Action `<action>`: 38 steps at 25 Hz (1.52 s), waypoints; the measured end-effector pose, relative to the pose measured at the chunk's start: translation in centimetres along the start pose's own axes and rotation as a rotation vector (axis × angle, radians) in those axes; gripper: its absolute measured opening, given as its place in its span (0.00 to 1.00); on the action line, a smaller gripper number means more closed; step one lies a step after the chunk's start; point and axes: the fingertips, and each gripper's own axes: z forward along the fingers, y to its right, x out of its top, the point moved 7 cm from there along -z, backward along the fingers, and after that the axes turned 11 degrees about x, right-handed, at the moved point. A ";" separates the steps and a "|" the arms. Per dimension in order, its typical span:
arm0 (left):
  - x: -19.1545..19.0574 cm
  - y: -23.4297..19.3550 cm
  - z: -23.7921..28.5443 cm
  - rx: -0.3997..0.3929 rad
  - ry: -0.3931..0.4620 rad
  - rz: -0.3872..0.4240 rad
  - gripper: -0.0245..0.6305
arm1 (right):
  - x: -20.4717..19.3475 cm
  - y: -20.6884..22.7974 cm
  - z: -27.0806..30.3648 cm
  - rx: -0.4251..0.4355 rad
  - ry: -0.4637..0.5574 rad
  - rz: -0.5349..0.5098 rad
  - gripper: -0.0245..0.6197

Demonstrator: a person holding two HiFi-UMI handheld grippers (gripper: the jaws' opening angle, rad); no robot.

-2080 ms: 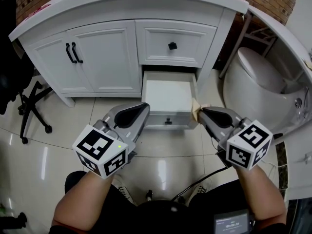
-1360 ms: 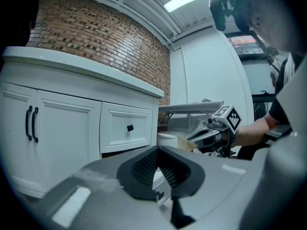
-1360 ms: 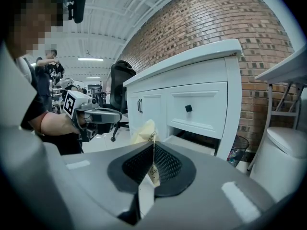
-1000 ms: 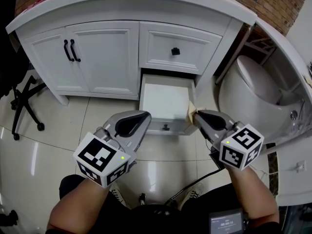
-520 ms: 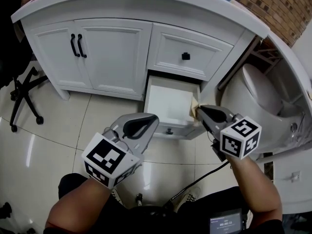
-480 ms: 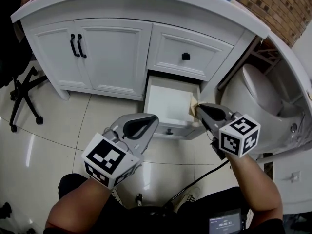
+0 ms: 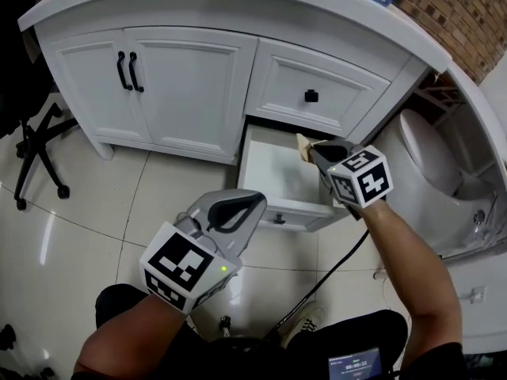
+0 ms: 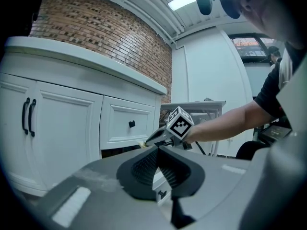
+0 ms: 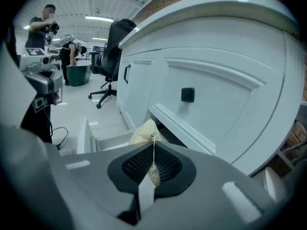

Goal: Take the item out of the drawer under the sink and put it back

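The item (image 9: 145,131) is a small, flat sachet of pale cream paper, creased and folded to a point. The right gripper (image 9: 152,151) holds it with both jaws closed on its lower part, and most of the sachet stands out beyond the jaw tips. A narrow printed tag hangs down between the ribbed black pads, but its few letters are too small to read. In the head view the sachet (image 7: 303,142) sticks out ahead of the right gripper (image 7: 312,150), over the back right corner of the open drawer (image 7: 249,167). It sits just below the closed upper drawer (image 7: 317,81), whose black knob (image 9: 187,95) is above and ahead of the jaws. The drawer's white inside lies below and to the left of this gripper. The left gripper (image 7: 255,199) hangs nearer the person, in front of the open drawer's front panel, with its jaws together and nothing between them. Its own view shows the right gripper (image 8: 145,143) ahead of it, with the sachet (image 8: 141,144) at its tip. The only other markings are the black-and-white square markers on each gripper's cube. Left of the grippers are two cabinet doors (image 7: 178,85) with black handles and an office chair (image 7: 32,145) on the tiled floor. To the right is a white toilet (image 7: 432,161). A black cable (image 7: 337,264) trails under the right arm.
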 end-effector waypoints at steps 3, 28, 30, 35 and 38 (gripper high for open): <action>-0.1 -0.1 -0.1 0.001 0.001 -0.008 0.04 | -1.1 1.3 2.5 0.007 -0.085 0.010 0.06; 0.0 -0.2 0.0 -0.012 0.003 -0.026 0.04 | -3.6 0.9 12.9 0.179 -0.389 -0.119 0.06; 0.0 -0.1 0.0 -0.014 0.002 -0.023 0.04 | -3.7 1.0 12.9 0.179 -0.385 -0.117 0.06; 0.0 -0.2 -0.1 -0.013 0.003 -0.022 0.04 | -3.9 0.9 12.8 0.185 -0.382 -0.088 0.07; 0.0 0.0 -0.1 -0.016 0.001 -0.020 0.04 | -3.5 0.6 12.7 0.204 -0.353 -0.103 0.11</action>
